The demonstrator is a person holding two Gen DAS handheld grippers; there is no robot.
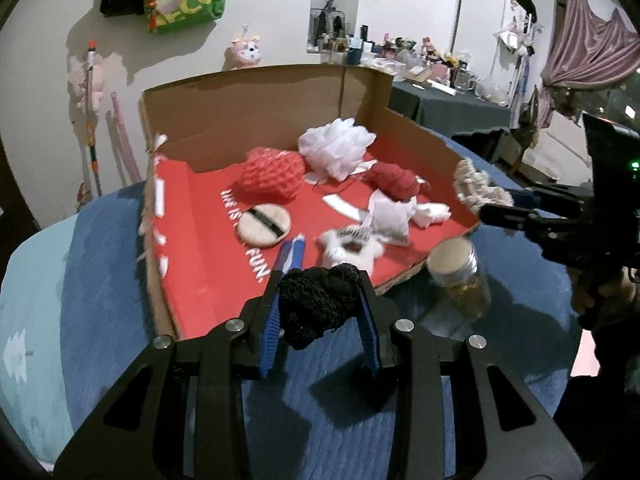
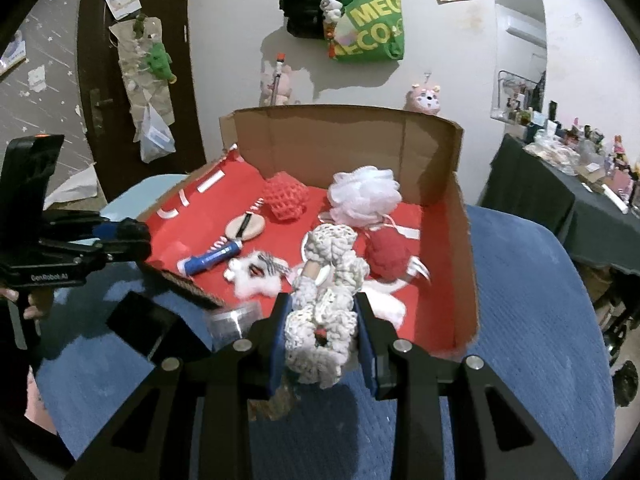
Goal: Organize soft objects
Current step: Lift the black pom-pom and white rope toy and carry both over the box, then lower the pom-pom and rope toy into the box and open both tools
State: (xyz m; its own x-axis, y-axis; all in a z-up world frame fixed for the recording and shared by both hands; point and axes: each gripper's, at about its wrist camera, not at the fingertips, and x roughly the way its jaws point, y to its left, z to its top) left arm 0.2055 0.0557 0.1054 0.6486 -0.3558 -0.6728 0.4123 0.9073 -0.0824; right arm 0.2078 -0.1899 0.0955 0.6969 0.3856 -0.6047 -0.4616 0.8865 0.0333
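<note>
Black netted mesh bundle (image 1: 320,304) is being pinched in the left gripper (image 1: 322,300), and a cream crocheted scrunchie (image 2: 320,320) in the right gripper (image 2: 322,328), both nearing the red-lined cardboard box (image 2: 464,240), already holding several soft items.

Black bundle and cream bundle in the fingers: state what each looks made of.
Black bundle: looks like fine open mesh netting, matte, seemingly synthetic; small holes show across its crumpled surface. Cream bundle: looks like crocheted or knitted cotton-like yarn, matte; thick looped, lacy stitches show, though the fibre is uncertain.
</note>
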